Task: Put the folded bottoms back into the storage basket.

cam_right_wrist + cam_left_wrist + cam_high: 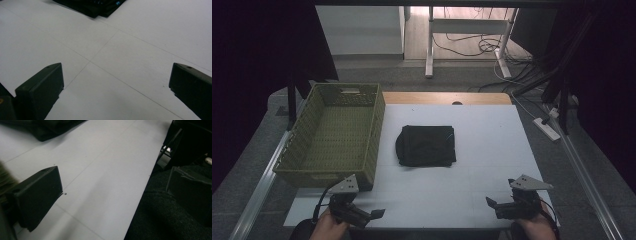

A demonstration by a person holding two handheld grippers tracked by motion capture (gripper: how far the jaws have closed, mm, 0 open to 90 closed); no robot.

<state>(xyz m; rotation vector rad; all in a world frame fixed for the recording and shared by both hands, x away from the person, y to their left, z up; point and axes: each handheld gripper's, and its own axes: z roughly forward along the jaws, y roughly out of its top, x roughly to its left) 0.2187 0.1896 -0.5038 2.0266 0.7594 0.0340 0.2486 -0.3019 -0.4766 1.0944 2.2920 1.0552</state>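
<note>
Black folded cloth [426,145], a soft squarish garment with a small blue mark at its far right corner, is seen lying flat at the middle of the white table top [472,190], just right of the green woven plastic basket [332,131], which stands at the left side and holds nothing that can be made out. A lift into that basket is judged to be the work in hand.

Several slips could follow. If only the top layer is pinched, the fold may open and the cloth would trail across the table. If the bundle is carried low, it could catch the basket's near right wall and tip or push the basket. If a grasp is made from one side alone, the loose half may sag and drop short of the rim.

Relative to the tongs, the cloth lies far ahead and between them, well apart from both. The left gripper [367,215] is held at the near left edge, just before the basket's near corner, its jaws spread wide and holding nothing. The right gripper [493,206] is held at the near right edge, jaws likewise wide and empty. In the left gripper view a dark shape at the far left is probably the cloth's edge [50,130], though blur leaves this uncertain.
</note>
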